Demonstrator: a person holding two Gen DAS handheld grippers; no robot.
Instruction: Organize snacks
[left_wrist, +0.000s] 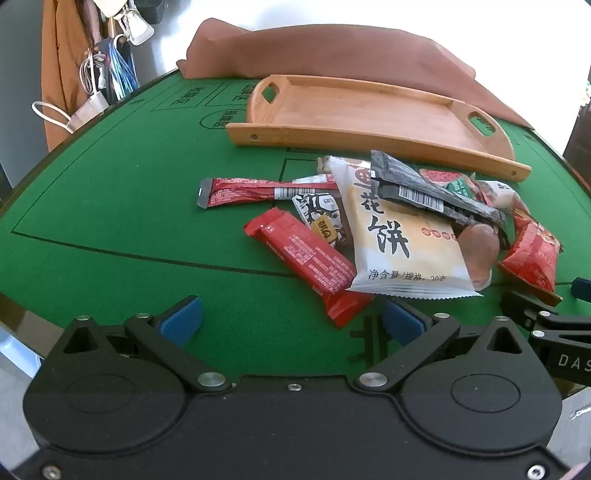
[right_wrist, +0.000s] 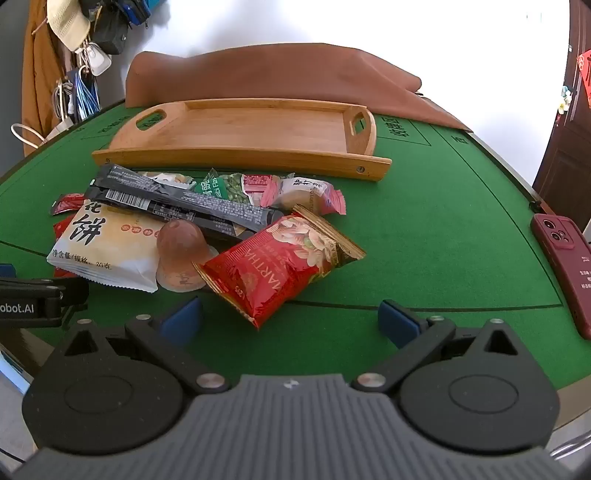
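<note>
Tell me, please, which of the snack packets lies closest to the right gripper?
The red nut packet marked MARTHA: its lower corner reaches between the open right gripper fingers, while the white pastry packet and the long black stick packet lie farther back.

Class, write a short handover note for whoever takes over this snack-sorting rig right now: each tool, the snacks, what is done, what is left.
Left tool: open, holding nothing, low over the table near the red bar.
Right tool: open, holding nothing, near the red nut packet.
Snacks: all in a loose pile on the green table, in front of the wooden tray.
Done: nothing; the tray holds no snacks.
Left: move every snack into the tray.
</note>
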